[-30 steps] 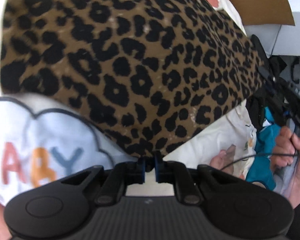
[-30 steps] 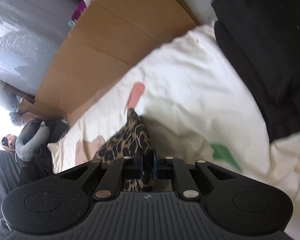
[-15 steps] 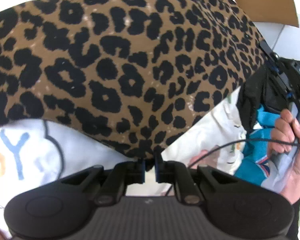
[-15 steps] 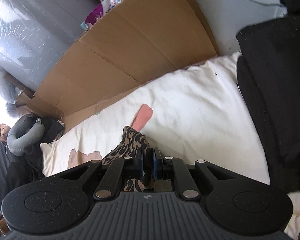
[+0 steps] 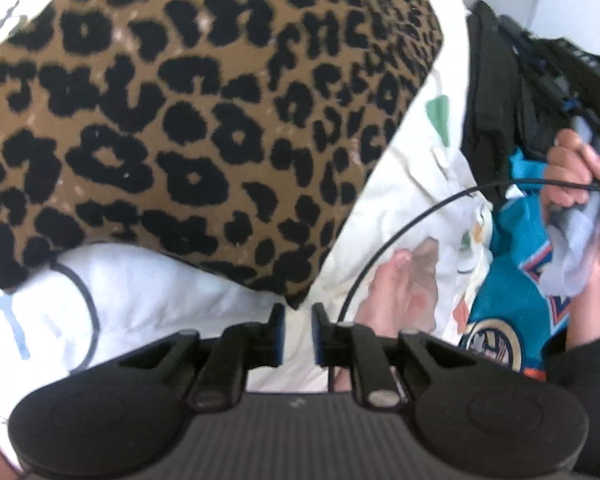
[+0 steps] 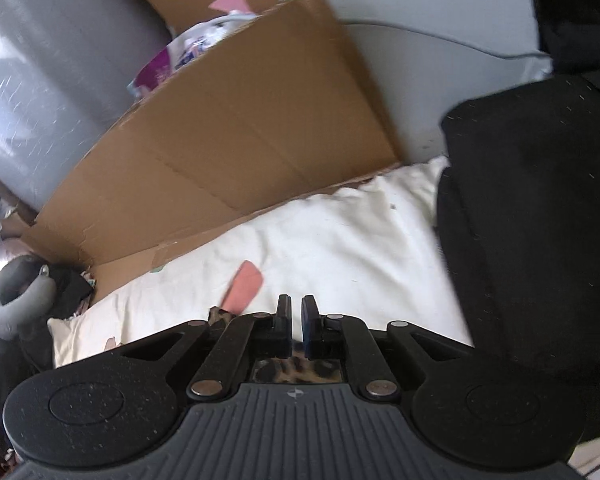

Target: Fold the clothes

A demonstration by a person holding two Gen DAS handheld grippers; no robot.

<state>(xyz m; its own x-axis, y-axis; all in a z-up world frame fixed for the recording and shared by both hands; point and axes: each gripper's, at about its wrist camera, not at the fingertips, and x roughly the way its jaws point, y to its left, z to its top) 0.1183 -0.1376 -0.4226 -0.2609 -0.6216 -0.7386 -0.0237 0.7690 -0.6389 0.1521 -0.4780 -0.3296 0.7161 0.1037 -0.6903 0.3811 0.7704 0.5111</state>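
Note:
A leopard-print garment (image 5: pixel 204 120) lies spread over a white cloth with printed letters (image 5: pixel 132 288) on the cream bedspread (image 5: pixel 404 184). My left gripper (image 5: pixel 298 320) is open, its fingertips just off the garment's near corner, holding nothing. My right gripper (image 6: pixel 296 320) shows a narrow gap between its fingers with nothing between the tips; a strip of leopard print (image 6: pixel 300 372) shows below them and another bit at their left (image 6: pixel 220 314).
A teal jersey (image 5: pixel 512 280) and black clothes (image 5: pixel 488 92) lie at the right. A hand (image 5: pixel 580 184) holds the other gripper and a cable there. In the right wrist view a cardboard sheet (image 6: pixel 228 152) stands behind the bed, a black garment (image 6: pixel 532 220) right.
My left gripper has opened and let go of the leopard garment's corner, which now lies flat. My right gripper has parted slightly and released its edge, tilting upward.

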